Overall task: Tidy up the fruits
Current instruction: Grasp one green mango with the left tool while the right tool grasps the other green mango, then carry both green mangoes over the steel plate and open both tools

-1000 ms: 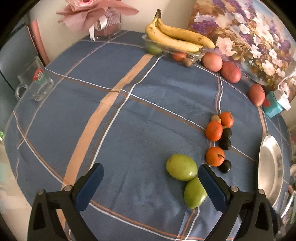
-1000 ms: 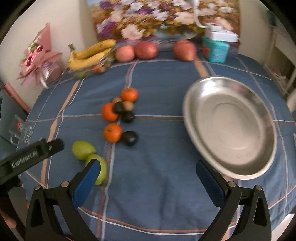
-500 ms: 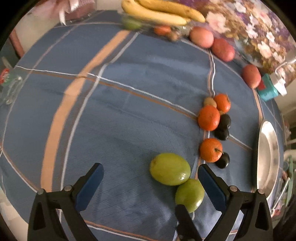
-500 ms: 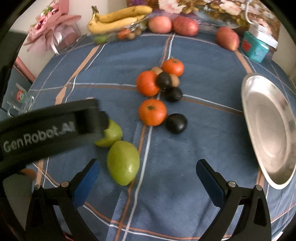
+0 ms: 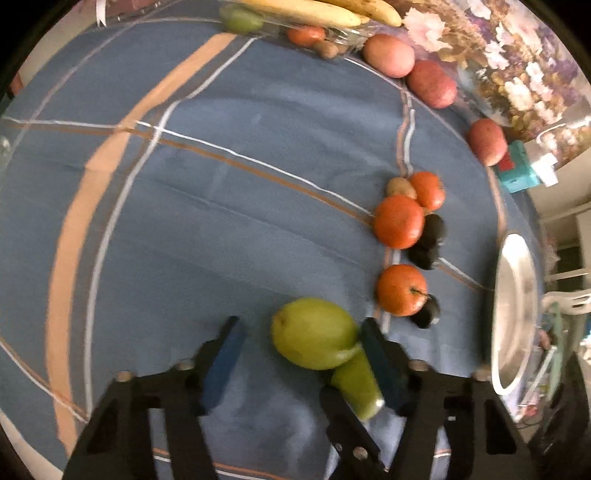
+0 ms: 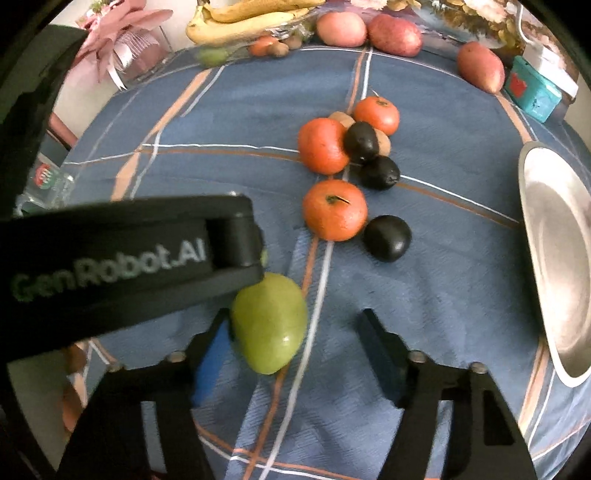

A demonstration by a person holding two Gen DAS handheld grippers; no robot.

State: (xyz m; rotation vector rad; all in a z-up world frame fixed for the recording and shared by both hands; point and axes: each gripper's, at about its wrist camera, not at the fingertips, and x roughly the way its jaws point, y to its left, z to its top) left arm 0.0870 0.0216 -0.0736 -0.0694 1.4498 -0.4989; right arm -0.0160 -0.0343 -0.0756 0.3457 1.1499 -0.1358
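- Crowding is the main risk: the left tool (image 5: pixel 299 350) and the right tool (image 6: pixel 295 343) are both closing at once, each around one of two green mangoes that lie touching each other.
- In the left wrist view the far green mango (image 5: pixel 314 334) sits between the left tool's fingers, against the right-hand pad and clear of the left-hand one; no firm grip is seen yet, so it could be shoved sideways as the gap narrows.
- The near green mango (image 6: pixel 269 323) lies between the right tool's fingers, against its left pad and apart from the right one. The left tool's finger is seen just above and over it, so a knock between the two tools is judged likely.
- A lifted mango could drag or roll its neighbour, since the two touch.
- The steel plate (image 6: pixel 554 266) stands well off to the right of both tools; fruit could slip on the way across.
- Counted ahead of the tools on the worktop (image 5: pixel 221 221): two green mangoes, three oranges (image 6: pixel 334 209), three dark fruits (image 6: pixel 386 238), two small brown fruits, three reddish mangoes (image 6: pixel 480 66) at the far edge.
- One tray of bananas (image 6: pixel 251 18) holds more fruit, too blurred to count.
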